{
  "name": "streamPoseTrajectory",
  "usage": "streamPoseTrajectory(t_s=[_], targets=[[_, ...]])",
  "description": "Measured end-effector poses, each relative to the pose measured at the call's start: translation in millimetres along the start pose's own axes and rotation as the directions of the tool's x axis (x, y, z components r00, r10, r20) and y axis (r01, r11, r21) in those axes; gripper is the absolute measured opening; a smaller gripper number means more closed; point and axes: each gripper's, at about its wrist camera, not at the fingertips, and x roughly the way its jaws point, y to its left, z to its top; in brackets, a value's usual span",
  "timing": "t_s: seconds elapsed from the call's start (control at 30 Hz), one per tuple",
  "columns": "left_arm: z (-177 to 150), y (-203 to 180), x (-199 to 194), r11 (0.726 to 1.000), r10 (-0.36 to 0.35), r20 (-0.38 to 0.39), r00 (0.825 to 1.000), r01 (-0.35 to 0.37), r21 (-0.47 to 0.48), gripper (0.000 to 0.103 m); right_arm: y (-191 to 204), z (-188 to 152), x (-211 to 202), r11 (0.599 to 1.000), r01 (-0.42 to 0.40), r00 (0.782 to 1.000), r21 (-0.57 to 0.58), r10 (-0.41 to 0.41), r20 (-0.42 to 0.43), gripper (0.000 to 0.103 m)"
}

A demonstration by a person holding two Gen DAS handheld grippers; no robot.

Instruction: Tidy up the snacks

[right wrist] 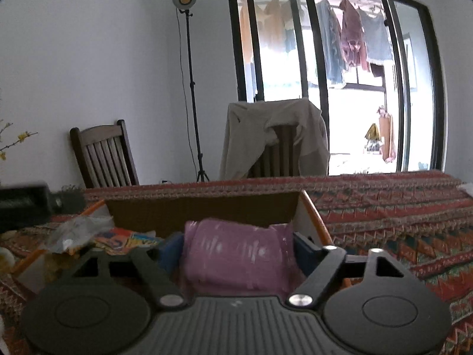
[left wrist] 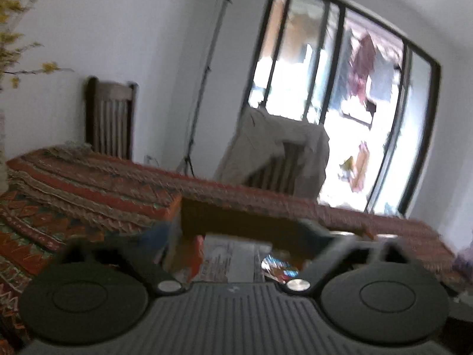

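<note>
On the right wrist view, at the far left, a dark blurred object point(right wrist: 22, 204) sits on the desk point(right wrist: 399, 207), which is covered in a red patterned cloth. Next to it a crumpled clear wrapper point(right wrist: 78, 230) and colourful snack packets point(right wrist: 124, 241) lie inside an open cardboard box point(right wrist: 204, 210) with orange edges. The pink snack pack point(right wrist: 236, 254) stands in that box, between the 2 fingers of the right gripper point(right wrist: 236, 251); the jaws are spread and whether the blue pads press on the pack cannot be told. Behind the desk stand a wooden chair point(right wrist: 103, 153), a lamp on a tripod point(right wrist: 184, 0), a second chair draped with a beige garment point(right wrist: 275, 136), and a glass door point(right wrist: 334, 74) with laundry hanging beyond. The left wrist view is blurred: the left gripper point(left wrist: 230, 254) has its jaws spread wide and nothing is pinched between them. The box wall point(left wrist: 236, 219) crosses just ahead of it, with packets point(left wrist: 278, 266) visible below. Yellow flowers point(left wrist: 14, 29) hang at the left edge.
</note>
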Motion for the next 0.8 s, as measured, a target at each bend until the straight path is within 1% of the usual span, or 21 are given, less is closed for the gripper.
streamPoseTrajectory(t_s=[0.03, 0.1, 0.2, 0.33, 0.4, 0.5, 0.6, 0.8], targets=[[0.0, 1.1, -2.9, 1.0, -0.001, 0.019, 1.0, 0.001, -0.001, 0.103, -0.3, -0.8, -0.8, 1.0, -0.002, 1.0, 0.003, 0.002, 0.003, 0.094], [0.5, 2.0, -5.0, 1.0, -0.015, 0.018, 1.0, 0.015, 0.0, 0.103, -0.1, -2.1, -3.1, 1.0, 0.004, 1.0, 0.001, -0.004, 0.017, 0.103], [0.8, 0.0, -6.2, 1.0, 0.003, 0.017, 1.0, -0.003, 0.003, 0.103, 0.7, -2.0, -5.9, 1.0, 0.013, 0.999, -0.005, -0.012, 0.032, 0.103], [7.0, -0.9, -7.9, 1.0, -0.017, 0.008, 1.0, 0.017, -0.013, 0.103, -1.0, -1.7, -7.8, 1.0, 0.009, 0.999, -0.004, -0.009, 0.037, 0.103], [10.9, -3.6, -11.9, 1.0, -0.013, 0.012, 1.0, 0.013, -0.015, 0.103, -1.5, 0.6, -9.8, 1.0, 0.01, 0.999, -0.011, -0.01, 0.046, 0.103], [16.4, -8.0, -27.5, 1.0, -0.012, 0.033, 0.999, 0.013, -0.006, 0.103, 0.9, 7.1, -20.9, 1.0, 0.019, 0.998, -0.015, -0.018, 0.061, 0.103], [19.4, -11.2, -45.1, 1.0, -0.025, 0.036, 0.999, 0.025, 0.015, 0.103, 4.4, 13.9, -38.6, 0.999, 0.025, 0.997, -0.023, -0.024, 0.076, 0.103], [16.9, -7.8, -84.8, 0.998, -0.057, 0.001, 0.998, 0.057, 0.016, 0.103, 7.0, 11.3, -81.3, 0.999, 0.037, 0.997, -0.038, -0.034, 0.069, 0.103]])
